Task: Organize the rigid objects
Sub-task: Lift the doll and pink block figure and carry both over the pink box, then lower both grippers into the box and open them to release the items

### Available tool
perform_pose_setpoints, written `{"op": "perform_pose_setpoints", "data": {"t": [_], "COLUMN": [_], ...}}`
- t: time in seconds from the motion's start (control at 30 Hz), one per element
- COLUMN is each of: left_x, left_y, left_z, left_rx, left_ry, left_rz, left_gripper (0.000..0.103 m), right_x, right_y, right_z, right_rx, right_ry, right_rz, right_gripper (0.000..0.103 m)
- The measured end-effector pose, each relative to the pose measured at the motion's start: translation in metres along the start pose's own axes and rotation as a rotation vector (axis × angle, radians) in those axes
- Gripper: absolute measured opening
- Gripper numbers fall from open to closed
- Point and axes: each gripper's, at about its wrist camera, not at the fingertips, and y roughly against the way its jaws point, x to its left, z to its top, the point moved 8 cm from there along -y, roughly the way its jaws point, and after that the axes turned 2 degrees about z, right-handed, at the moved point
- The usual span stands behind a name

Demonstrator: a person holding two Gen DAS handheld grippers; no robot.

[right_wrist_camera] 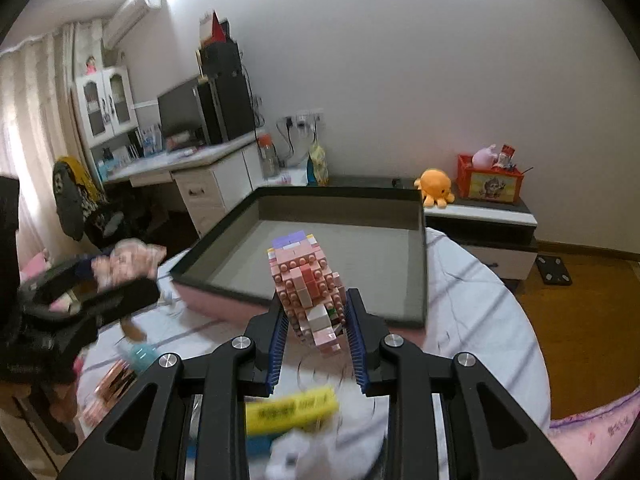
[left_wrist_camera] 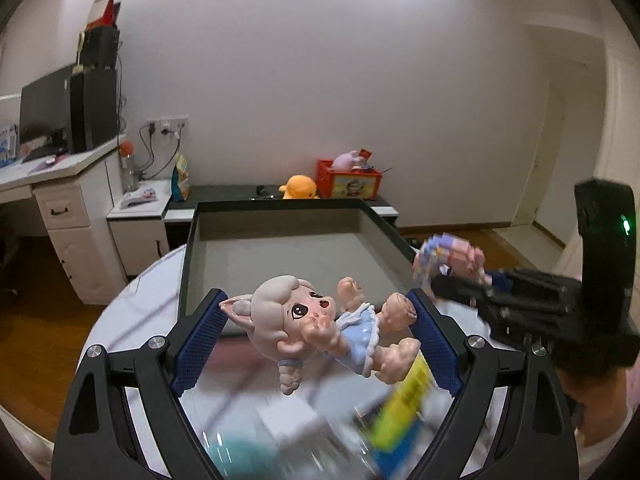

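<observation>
Room: white-walled bedroom with wood floor; a round desk (right_wrist_camera: 480, 320) under a pale striped cloth fills the foreground of both views.
Tray: a shallow dark-rimmed box (left_wrist_camera: 192, 248) with a grey floor lies on the desk, just beyond both pairs of fingers; nothing shows inside it.
Left gripper (left_wrist_camera: 320, 320): its blue-padded fingers (left_wrist_camera: 200, 332) stand wide and are clamped on a doll figurine (left_wrist_camera: 320, 328), one pad at its ear, the other at its foot. The figurine lies sideways between them, grey hair to the left, blue dress to the right, clear of the desk.
Right gripper (right_wrist_camera: 316, 320): its fingers (right_wrist_camera: 278, 336) stand narrow, clamped on the lower part of a pink brick-built figure (right_wrist_camera: 308, 280). The figure rises above the fingertips, with a lilac cap on top, in front of the box's near wall.
Cross-views: each gripper appears at the edge of the other's view, motion-blurred; the held toys read there only as pink smears.
Below the fingers: a yellow-and-blue packet (right_wrist_camera: 292, 408), a teal item (right_wrist_camera: 140, 354) and copper-striped things lie on the cloth, all too blurred to name.
Cut off: a person's sleeve at the right edge of the left view; only part shows.
Background: an orange plush (right_wrist_camera: 434, 186) and a red crate (right_wrist_camera: 490, 180) sit on a low cabinet beyond the box.
</observation>
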Motion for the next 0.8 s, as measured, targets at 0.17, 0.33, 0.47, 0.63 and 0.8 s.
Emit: {"op": "perform_pose_setpoints", "data": {"t": [0.17,0.33,0.47,0.63,0.8], "left_x": [0.032,0.058,0.066,0.054,0.050], "left_y": [-0.061,-0.110,-0.132,-0.135,-0.109], "left_z": [0.016,0.002,-0.009,-0.019,-0.008], "left_rx": [0.101,0.252,0.322,0.382,0.296], "left_ry": [0.033,0.062,0.070,0.027,0.027], "left_rz": [0.045,0.104,0.151,0.158,0.159], "left_gripper": [0.091,0.091,0.091,0.091,0.096], "right_x": [-0.004,-0.008,-0.011,-0.023,-0.026], "right_y": [-0.055,-0.096,-0.113,-0.112,-0.091], "right_z": [0.013,0.007,-0.002,-0.005,0.003], "right_rx": [0.098,0.213,0.274,0.309,0.246], "right_ry": [-0.005,-0.022,-0.030,-0.068,-0.096], "right_rz": [0.015,0.022,0.007,-0.009,-0.013], "right_gripper": [0.028,0.028,0.029,0.037,0.067]}}
